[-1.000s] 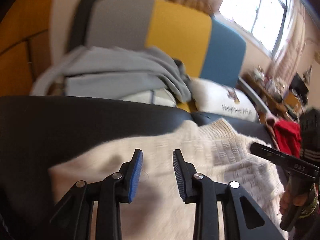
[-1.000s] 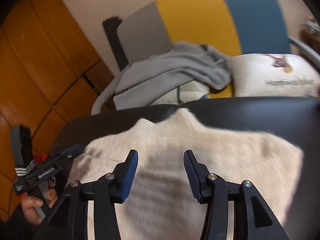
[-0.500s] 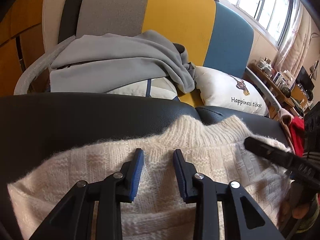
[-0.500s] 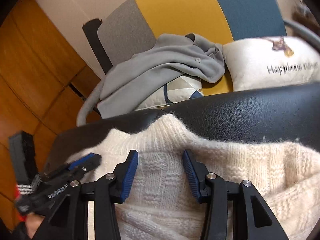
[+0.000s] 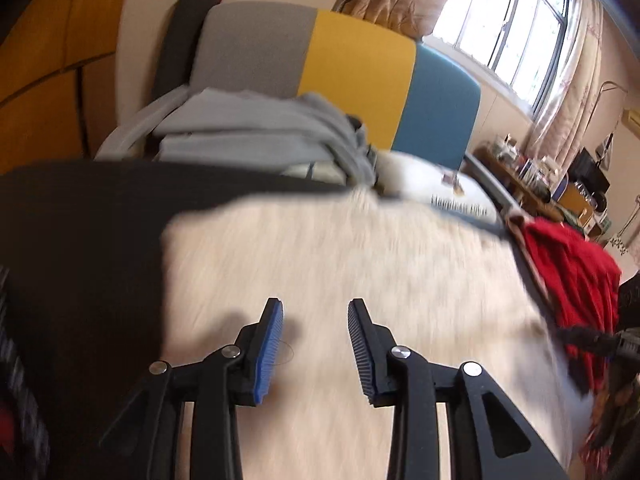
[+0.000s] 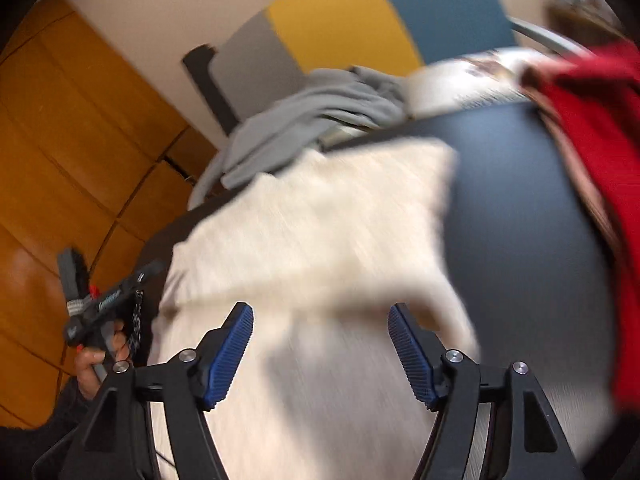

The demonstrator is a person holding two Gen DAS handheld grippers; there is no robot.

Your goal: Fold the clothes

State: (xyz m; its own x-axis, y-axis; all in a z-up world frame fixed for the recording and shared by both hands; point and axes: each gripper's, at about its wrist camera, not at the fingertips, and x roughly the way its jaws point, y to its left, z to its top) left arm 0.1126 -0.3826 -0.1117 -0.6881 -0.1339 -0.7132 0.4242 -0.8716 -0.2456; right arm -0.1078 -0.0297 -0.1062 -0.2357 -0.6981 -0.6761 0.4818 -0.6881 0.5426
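A: Well, start big. What's under everything?

B: A dark padded top (image 5: 80,240), and the cream sweater (image 5: 340,264) lies flat across it, blurred in both views. Behind it a grey garment (image 5: 256,132) is heaped by a pillow (image 6: 472,80), and a red cloth (image 5: 568,264) sits off the sweater's right side.

A: And the sweater against the fingers?

B: It lies straight ahead of and below both pairs. In the left wrist view its long run seems to go across, side to side, with its far edge near the top's back rim. The right wrist view shows one layer already lapped over another, its free edge just ahead of the tips.

A: Grippers?

B: The left gripper (image 5: 315,344) has its jaws parted and opening, nothing between them. The right gripper (image 6: 320,354) is spread wider, also opening, empty too. Neither pinches cloth.

A: Which is nearer the next hold?

B: I'd judge the right, since that lapped edge sits just beyond it. Contact I can't tell through the blur.
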